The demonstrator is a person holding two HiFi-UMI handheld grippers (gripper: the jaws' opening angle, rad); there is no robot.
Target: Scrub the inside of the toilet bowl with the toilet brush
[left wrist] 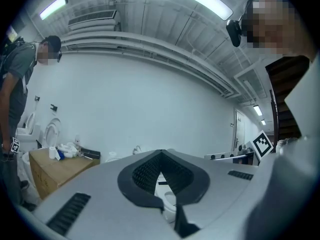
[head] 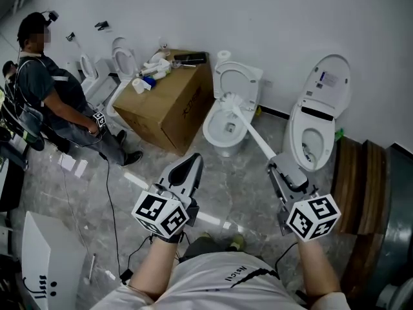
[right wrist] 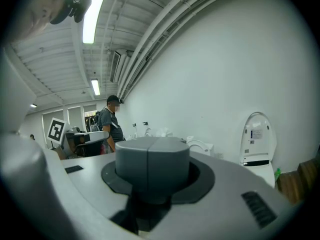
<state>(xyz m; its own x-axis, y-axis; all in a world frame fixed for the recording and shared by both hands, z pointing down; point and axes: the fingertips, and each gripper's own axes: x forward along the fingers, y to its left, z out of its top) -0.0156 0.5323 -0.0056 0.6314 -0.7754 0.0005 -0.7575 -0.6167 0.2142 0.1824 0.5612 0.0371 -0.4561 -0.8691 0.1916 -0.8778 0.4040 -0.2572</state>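
One risk was noted: the toilet brush, clamped at its handle end by the right hand-held gripper, with its head at the toilet bowl rim, could be levered loose under scrubbing. The left hand-held gripper was closed on nothing.

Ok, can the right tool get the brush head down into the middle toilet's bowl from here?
Likely yes: the right tool holds the toilet brush, whose head sits over the open bowl; the lid is up, nothing between.
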